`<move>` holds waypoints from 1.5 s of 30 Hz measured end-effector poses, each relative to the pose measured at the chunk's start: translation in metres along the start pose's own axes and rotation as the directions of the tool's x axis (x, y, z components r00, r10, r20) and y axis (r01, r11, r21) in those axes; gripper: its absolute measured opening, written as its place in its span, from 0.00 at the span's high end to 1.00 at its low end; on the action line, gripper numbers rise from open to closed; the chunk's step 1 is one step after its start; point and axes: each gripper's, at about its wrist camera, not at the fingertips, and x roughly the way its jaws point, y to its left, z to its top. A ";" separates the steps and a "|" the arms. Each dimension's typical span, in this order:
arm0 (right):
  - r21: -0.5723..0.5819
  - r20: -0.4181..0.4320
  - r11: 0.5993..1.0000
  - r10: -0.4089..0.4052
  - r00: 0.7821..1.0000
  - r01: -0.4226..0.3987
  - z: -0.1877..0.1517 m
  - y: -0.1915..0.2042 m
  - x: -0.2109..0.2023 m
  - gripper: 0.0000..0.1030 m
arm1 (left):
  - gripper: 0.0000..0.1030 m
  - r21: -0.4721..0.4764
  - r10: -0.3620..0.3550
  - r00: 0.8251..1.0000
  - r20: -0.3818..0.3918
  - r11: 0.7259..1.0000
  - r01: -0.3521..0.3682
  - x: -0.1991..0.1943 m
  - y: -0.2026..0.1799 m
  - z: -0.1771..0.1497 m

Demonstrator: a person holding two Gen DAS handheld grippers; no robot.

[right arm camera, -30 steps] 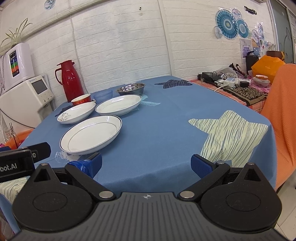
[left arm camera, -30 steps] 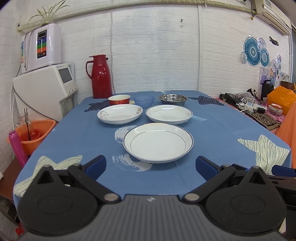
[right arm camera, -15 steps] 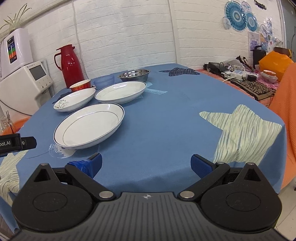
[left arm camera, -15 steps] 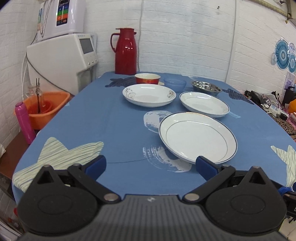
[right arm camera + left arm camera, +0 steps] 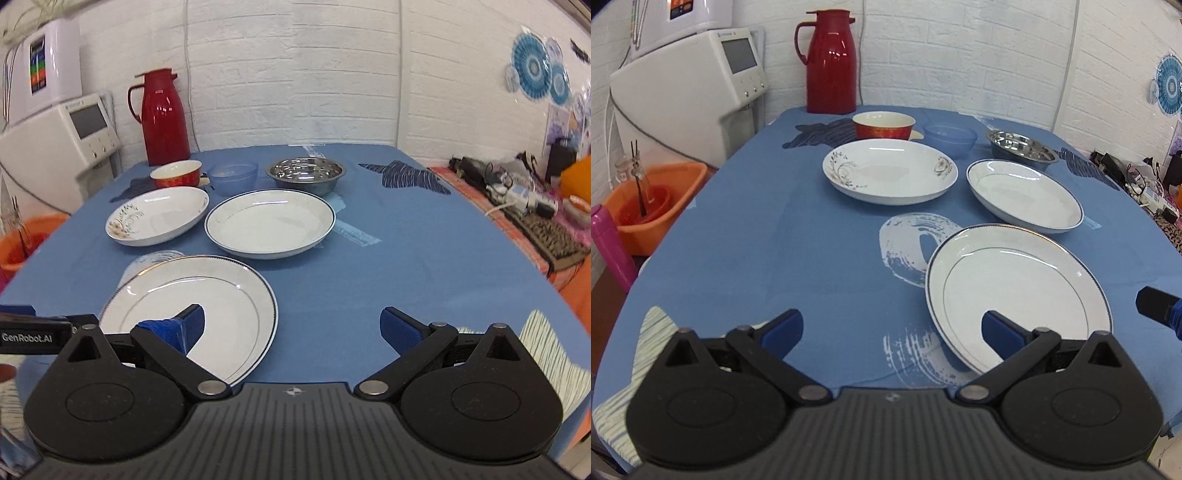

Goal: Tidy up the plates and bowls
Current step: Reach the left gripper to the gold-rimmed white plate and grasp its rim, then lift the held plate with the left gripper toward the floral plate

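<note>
Grippers are both closing in on the near plate [image 5: 1015,295] — the left gripper [image 5: 892,330] is now sitting low at its left rim, the right gripper [image 5: 291,326] at its right, jaws on both spread wide and gripping nothing. A second ago each was hanging back at the counter [image 5: 738,240] edge, the plate well ahead; now one pad of each is overlapping the plate's rim in view, though I cannot tell if either is touching. Nothing is being stacked yet: the flowered plate [image 5: 890,171], the blue-rimmed plate [image 5: 1025,194] and the three bowls behind — red bowl [image 5: 884,124], blue bowl [image 5: 949,136], steel bowl [image 5: 1021,144] — are lying apart as before. Lifting the near plate is likely the opening step.
</note>
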 end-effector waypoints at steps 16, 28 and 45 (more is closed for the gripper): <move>-0.153 -0.365 0.979 0.072 0.928 -0.136 0.022 0.010 0.099 0.16 | 0.00 0.215 -0.147 0.972 -0.184 0.959 0.185 0.056 0.001 0.030; -0.066 -0.434 0.967 0.196 0.880 -0.247 0.023 0.008 0.112 0.11 | 0.04 0.211 -0.215 0.934 -0.286 0.937 0.280 0.079 -0.009 0.034; -0.074 -0.433 0.939 0.273 0.859 -0.336 0.025 0.010 0.096 0.58 | 0.82 0.073 -0.278 0.933 -0.229 0.951 0.301 0.069 -0.004 0.034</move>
